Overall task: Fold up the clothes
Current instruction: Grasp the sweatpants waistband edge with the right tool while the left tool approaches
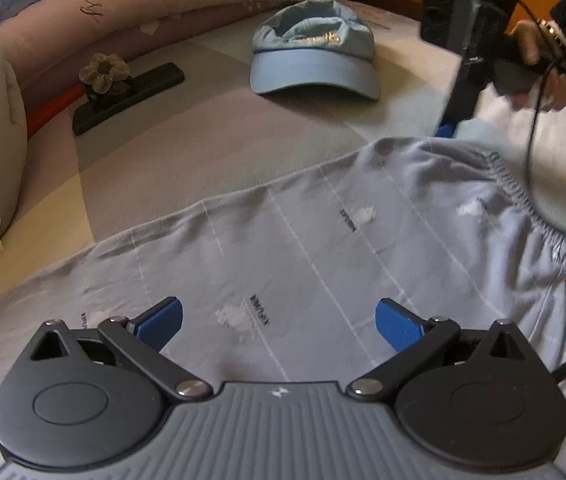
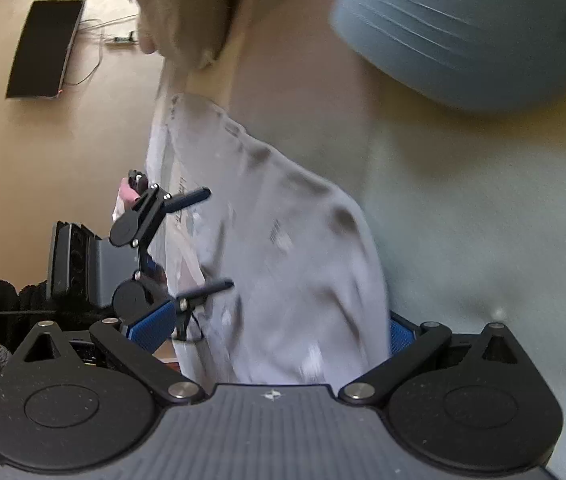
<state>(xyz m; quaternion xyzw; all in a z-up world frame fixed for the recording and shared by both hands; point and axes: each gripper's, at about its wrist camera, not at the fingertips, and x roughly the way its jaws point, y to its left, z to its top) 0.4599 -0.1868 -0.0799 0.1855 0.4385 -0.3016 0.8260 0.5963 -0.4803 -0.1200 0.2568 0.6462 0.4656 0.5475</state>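
The shorts (image 1: 323, 240) lie spread flat on the bed (image 1: 211, 152) (no fold visible). Left gripper (image 1: 279, 322) hovers spread above them; right gripper (image 2: 271, 330) gapes around the waistband.

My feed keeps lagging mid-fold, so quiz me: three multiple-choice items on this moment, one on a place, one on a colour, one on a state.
1. Where is the cap? A on the bed beyond the garment; B on the garment; C on the floor.
2. What colour is the cap? A red; B light blue; C black.
3. How is the left gripper? A shut on the garment; B open over the garment; C holding the cap.

Answers: 1 A, it lies past the garment. 2 B, crown and brim are light blue. 3 B, its fingers stand apart with only cloth beneath.
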